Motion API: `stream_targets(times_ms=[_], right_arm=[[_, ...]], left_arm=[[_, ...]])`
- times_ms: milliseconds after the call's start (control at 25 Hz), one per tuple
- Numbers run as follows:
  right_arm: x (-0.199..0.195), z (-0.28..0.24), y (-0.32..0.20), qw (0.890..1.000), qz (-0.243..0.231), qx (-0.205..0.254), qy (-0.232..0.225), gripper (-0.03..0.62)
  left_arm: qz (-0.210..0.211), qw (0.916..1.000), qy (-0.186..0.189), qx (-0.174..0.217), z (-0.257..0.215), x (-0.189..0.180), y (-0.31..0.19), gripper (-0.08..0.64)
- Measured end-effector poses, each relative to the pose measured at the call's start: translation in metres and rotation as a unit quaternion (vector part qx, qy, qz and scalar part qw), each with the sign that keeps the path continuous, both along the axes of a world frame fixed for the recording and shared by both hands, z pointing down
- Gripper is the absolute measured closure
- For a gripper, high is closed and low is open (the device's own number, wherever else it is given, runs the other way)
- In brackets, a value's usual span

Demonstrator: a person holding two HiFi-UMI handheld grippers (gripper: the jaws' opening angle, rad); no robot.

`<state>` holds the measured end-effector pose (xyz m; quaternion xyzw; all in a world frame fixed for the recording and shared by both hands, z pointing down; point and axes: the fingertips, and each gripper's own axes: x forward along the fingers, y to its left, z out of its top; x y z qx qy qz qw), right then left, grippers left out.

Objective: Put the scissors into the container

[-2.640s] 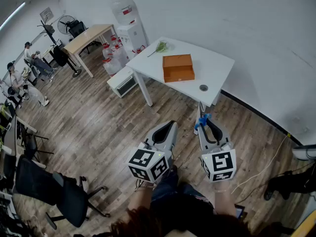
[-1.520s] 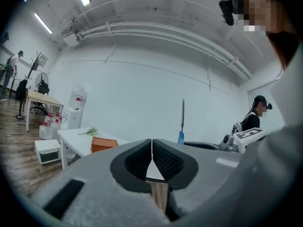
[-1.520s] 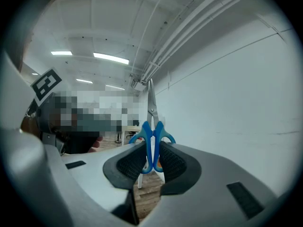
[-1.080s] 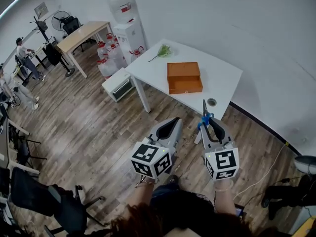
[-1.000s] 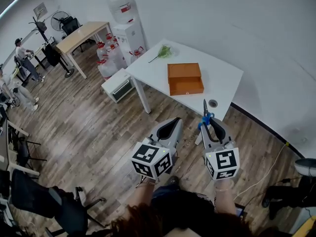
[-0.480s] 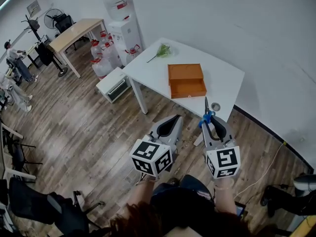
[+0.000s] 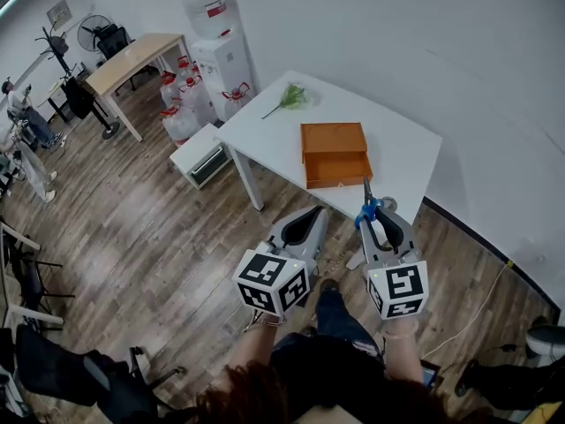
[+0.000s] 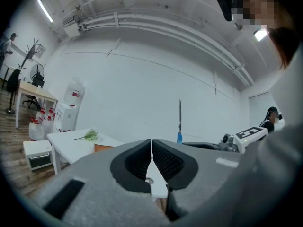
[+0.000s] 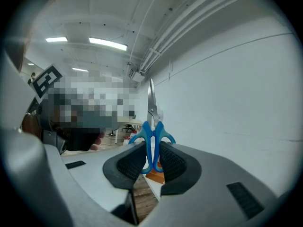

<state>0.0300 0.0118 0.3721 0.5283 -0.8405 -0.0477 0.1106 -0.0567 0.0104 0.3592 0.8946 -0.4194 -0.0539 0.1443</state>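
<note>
Standing on the wood floor [image 7: 159, 237] just short of the white tabletop [image 7: 402, 148], both forearms reached forward and low, side by side, wrists straight. On each gripper, the marker cube at the end nearest the body and the jaws leading away from it.

Pinching a pair of scissors [image 7: 367, 203] in the right gripper [image 7: 372, 219]: ribbed black pads pressed onto the blue handle loops, steel blades closed and sticking out past the gripper tips, aimed at the near edge of the tabletop. Along that gripper's own line of sight, handles wedged upright between the pads and blades rising above them.

Holding the left gripper [image 7: 307, 222] level with the right, a little apart from it and angled the same way; jaws pressed together on nothing, pads meeting in a thin line.

Ahead, on the tabletop near its front edge, the orange container [image 7: 334, 153], to the left of the scissor tips in the head view and clear of them; scissors in the air, not in the container. At the far left corner of the tabletop, well apart from the container, a green sprig [image 7: 288, 98].
</note>
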Motion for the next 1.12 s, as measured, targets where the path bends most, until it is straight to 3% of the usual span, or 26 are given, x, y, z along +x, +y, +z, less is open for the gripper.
stream_targets(times_ms=[720,1120], right_arm=[[0.026,0.006,-0.141,0.999,-0.032,-0.011,-0.007,0.515],[0.03,0.008,-0.191,0.997,-0.077,-0.018,0.025,0.515]], left_arm=[[-0.027,0.9995,-0.014,-0.005,-0.002,0.031,-0.138,0.541],[-0.053,0.9983,-0.022,-0.004,-0.004,0.045,-0.182,0.543]])
